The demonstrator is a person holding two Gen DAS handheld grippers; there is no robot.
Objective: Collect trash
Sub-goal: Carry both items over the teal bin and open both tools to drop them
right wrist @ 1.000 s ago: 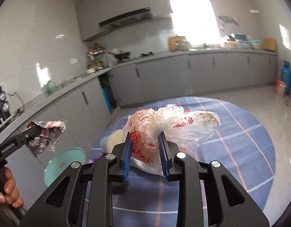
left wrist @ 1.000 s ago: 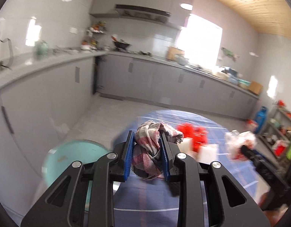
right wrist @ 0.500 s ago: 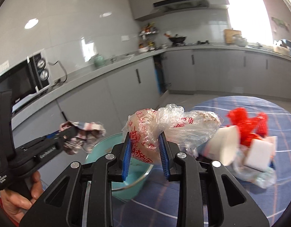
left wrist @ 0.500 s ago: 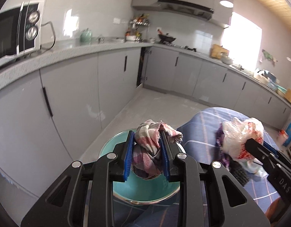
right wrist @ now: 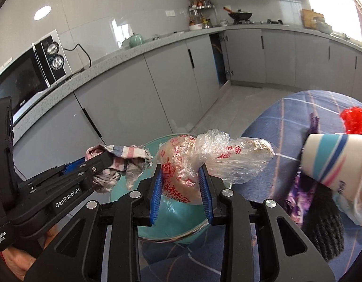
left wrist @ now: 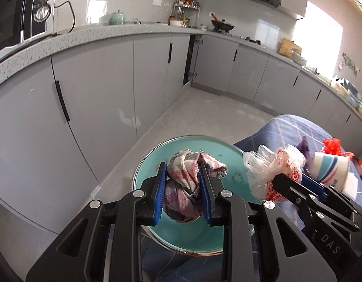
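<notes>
Left gripper [left wrist: 182,189]: jaws clamping a crumpled plaid cloth [left wrist: 190,178], hanging at lower centre over the teal bowl [left wrist: 155,157].

Right gripper [right wrist: 181,190]: jaws gripping a clear red-printed plastic bag [right wrist: 199,164], its long axis running left to right, its free end pointing toward the striped paper cup [right wrist: 333,162] lying on the blue checked worktop [right wrist: 282,122].
</notes>
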